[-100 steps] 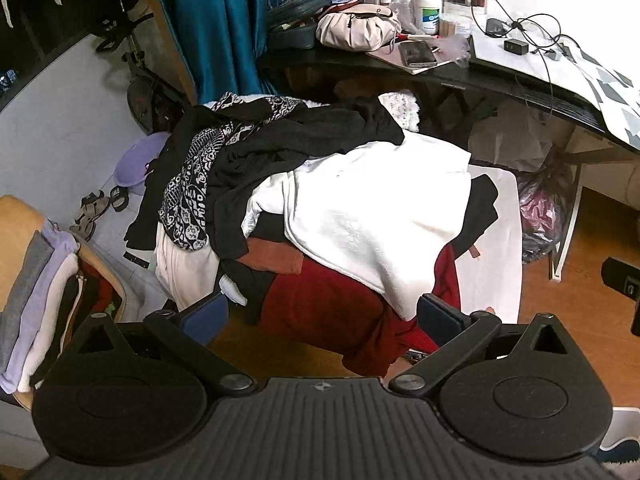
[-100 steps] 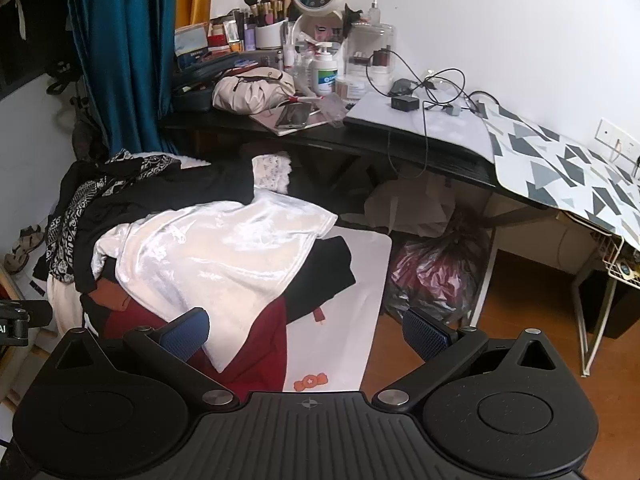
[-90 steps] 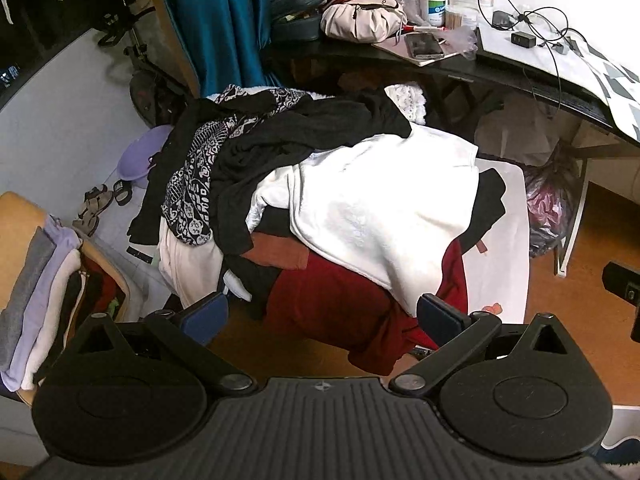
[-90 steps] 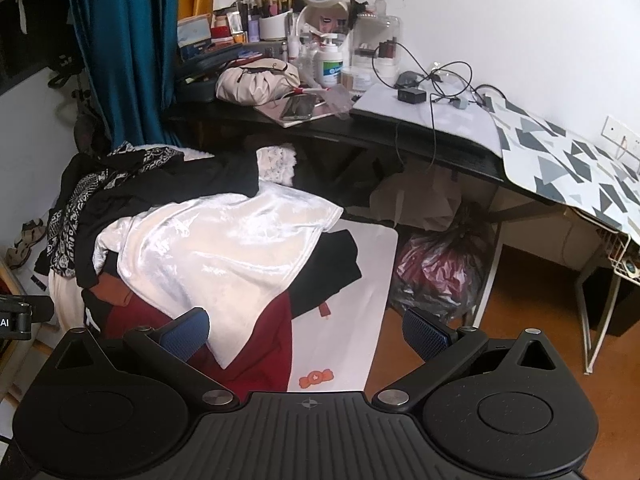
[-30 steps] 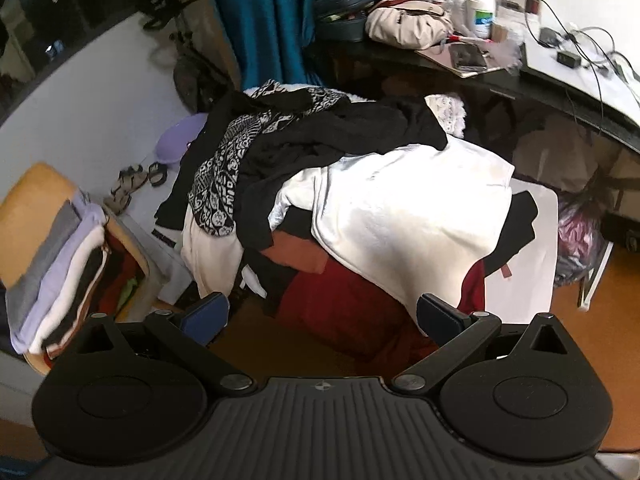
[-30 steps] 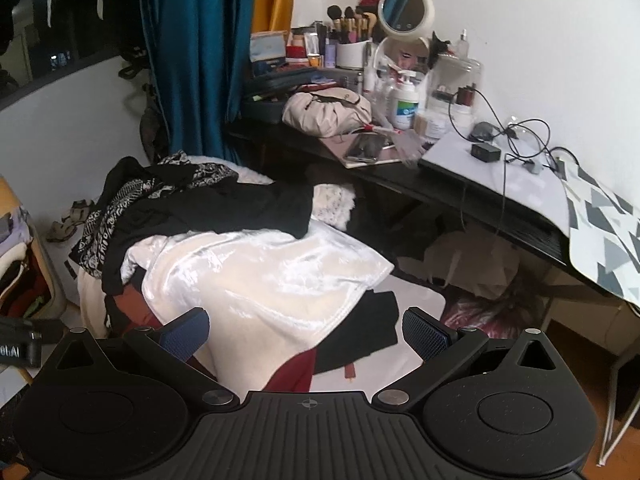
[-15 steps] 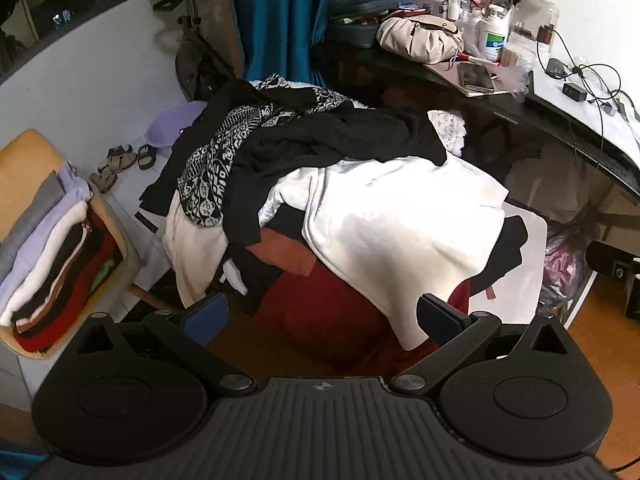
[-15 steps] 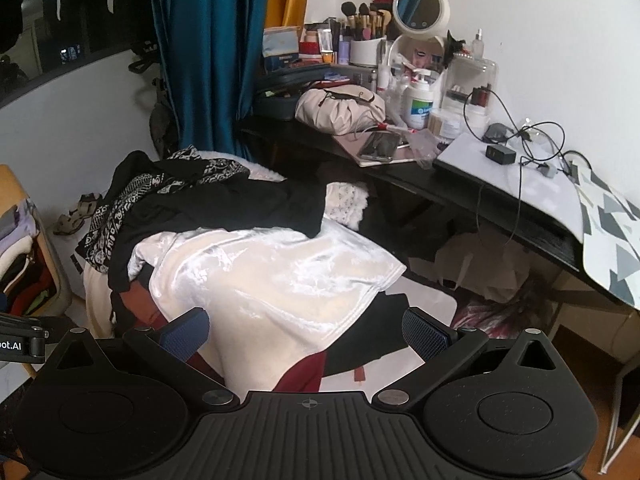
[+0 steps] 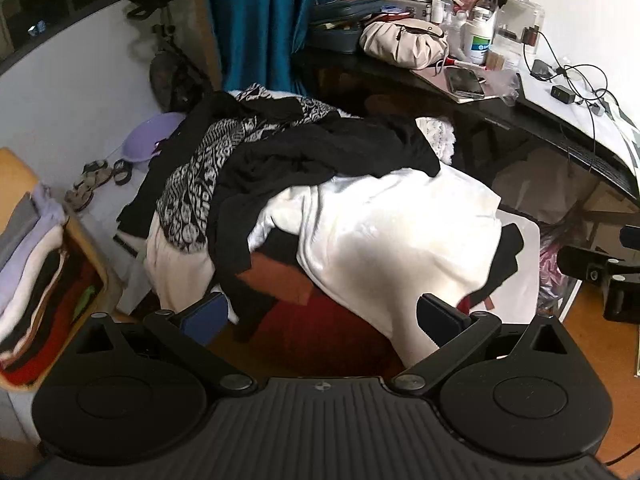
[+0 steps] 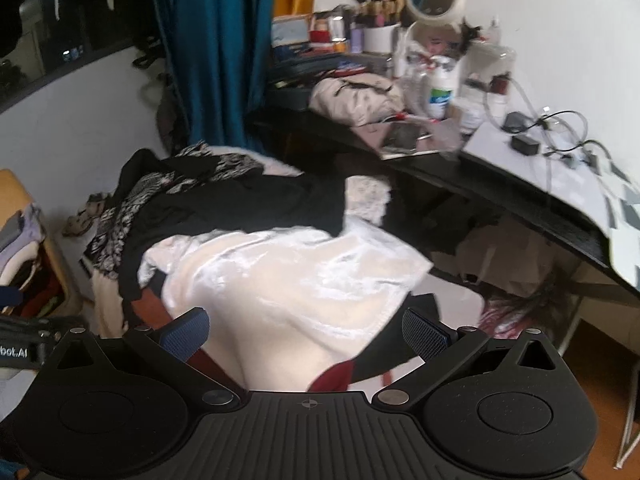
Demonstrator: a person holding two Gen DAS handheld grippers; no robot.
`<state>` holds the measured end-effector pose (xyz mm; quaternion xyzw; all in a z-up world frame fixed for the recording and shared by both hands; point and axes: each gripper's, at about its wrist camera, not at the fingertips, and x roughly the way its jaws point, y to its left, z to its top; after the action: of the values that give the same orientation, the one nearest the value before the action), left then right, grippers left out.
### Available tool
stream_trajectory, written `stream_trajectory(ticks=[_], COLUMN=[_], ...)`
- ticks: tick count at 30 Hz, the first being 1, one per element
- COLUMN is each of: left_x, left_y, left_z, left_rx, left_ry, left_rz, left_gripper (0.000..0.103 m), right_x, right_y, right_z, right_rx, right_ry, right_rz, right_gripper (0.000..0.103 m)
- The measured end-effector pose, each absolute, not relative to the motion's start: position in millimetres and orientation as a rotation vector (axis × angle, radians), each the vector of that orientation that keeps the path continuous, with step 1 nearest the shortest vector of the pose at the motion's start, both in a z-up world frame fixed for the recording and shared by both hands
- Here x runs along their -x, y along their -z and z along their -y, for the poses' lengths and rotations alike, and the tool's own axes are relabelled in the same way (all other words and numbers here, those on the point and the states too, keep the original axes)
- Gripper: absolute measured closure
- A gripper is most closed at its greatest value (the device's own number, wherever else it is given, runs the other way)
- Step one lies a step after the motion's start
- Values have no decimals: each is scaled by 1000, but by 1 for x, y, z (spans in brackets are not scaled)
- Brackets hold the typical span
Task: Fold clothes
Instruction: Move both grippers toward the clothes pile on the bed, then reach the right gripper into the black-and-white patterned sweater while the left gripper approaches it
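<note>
Both wide-open, empty tongs, left [image 9: 322, 314] and right [image 10: 306, 330], have been brought nearer the glossy white garment [image 9: 400, 240] heaped before the cluttered black desk [image 9: 520, 116].

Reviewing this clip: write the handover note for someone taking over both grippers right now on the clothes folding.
Left gripper: open, empty, above the near edge of the pile.
Right gripper: open, empty, over the white garment.
Unfolded pile: white garment on top, black garment behind it, patterned piece to the left, dark red garment underneath.
Done: folded stack at far left.
Left: the whole pile; the white garment looks like the easiest first pick.
</note>
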<state>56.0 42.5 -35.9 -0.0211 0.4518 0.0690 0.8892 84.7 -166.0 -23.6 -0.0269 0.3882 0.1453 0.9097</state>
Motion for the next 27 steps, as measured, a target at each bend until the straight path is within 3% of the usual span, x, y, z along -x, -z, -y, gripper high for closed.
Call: stream_trajectory(ticks=[9,18,27], left_x=[-110,-168,-207], left_y=[50,76,100], left_z=[-99,-207,-308], left_rx=[66,109,152], left_ry=[49,-2,-170], left_rz=[-885,-956,-1031], left_gripper=[0,1,1], right_x=[-134,-200,-260], right_y=[37,69,84], right_z=[112,52,4], right_rx=[67,-11,43], right_ry=[-172,-118,-43], right_rz=[-850,-984,-957], right_gripper=[1,2,2])
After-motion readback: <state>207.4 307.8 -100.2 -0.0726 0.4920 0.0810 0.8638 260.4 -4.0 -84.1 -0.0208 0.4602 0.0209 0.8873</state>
